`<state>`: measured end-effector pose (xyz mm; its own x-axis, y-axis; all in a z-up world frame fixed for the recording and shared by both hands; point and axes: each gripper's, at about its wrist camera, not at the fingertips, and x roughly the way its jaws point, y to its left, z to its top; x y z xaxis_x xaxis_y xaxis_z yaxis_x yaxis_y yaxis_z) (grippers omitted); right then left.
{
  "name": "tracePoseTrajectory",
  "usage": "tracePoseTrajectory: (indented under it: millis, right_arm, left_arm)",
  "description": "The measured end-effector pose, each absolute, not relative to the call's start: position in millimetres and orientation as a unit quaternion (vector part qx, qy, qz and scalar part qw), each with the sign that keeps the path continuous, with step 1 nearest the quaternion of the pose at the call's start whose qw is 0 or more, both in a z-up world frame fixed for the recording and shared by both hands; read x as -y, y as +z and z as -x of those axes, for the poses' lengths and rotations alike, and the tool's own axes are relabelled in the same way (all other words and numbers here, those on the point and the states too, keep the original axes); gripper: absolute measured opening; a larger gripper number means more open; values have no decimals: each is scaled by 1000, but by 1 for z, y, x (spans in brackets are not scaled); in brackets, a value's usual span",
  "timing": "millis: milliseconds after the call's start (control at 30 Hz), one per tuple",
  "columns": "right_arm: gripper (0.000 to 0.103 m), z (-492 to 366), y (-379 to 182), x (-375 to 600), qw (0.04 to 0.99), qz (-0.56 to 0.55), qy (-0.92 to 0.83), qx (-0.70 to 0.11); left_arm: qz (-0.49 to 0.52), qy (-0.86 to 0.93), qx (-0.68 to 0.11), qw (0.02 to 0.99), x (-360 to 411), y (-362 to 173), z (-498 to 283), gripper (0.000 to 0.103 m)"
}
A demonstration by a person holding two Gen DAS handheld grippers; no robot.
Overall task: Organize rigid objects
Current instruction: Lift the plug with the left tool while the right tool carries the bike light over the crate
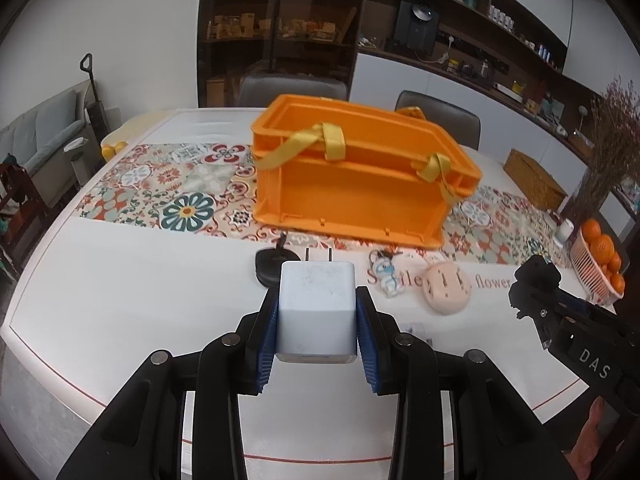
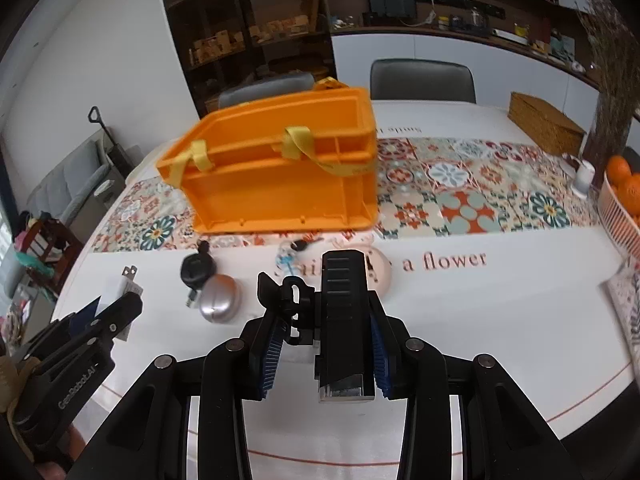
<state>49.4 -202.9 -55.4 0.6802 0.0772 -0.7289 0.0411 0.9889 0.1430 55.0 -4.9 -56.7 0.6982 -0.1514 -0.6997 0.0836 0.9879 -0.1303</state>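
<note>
Grippers both loaded: left gripper (image 1: 317, 322) clamps a white charger (image 1: 316, 312), prongs pointing 12 o'clock, and right gripper (image 2: 325, 344) clamps a black ridged device (image 2: 346, 320) held above the table (image 2: 500, 340). On the table past them: silver disc (image 2: 220, 298), black retractable reel (image 2: 198, 268), pink perforated case (image 1: 447, 288), keychain figure (image 1: 387, 274). Farther at 12 o'clock, orange bin (image 1: 352, 176) with yellow straps sits on the patterned runner (image 2: 460, 196); basket of oranges (image 2: 620, 200) at 3 o'clock.
</note>
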Motion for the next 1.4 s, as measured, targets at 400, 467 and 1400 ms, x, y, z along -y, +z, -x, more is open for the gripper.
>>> tracePoseTrajectory:
  millis: [400,467,1400]
  right_arm:
    - [39,-84,-28,187,912,-85,24,-401]
    - [39,-91,-24,185,912,-88,24,-400]
    - [38,-211,16,173,916,-86,-5,-392]
  left_arm:
    - [29,-84,-368,926,-5,-24,-93,36]
    - [27,-88,-365,926,-6,-19,-100,36]
    - [20,-135,-357,924,-3,17,-223,36]
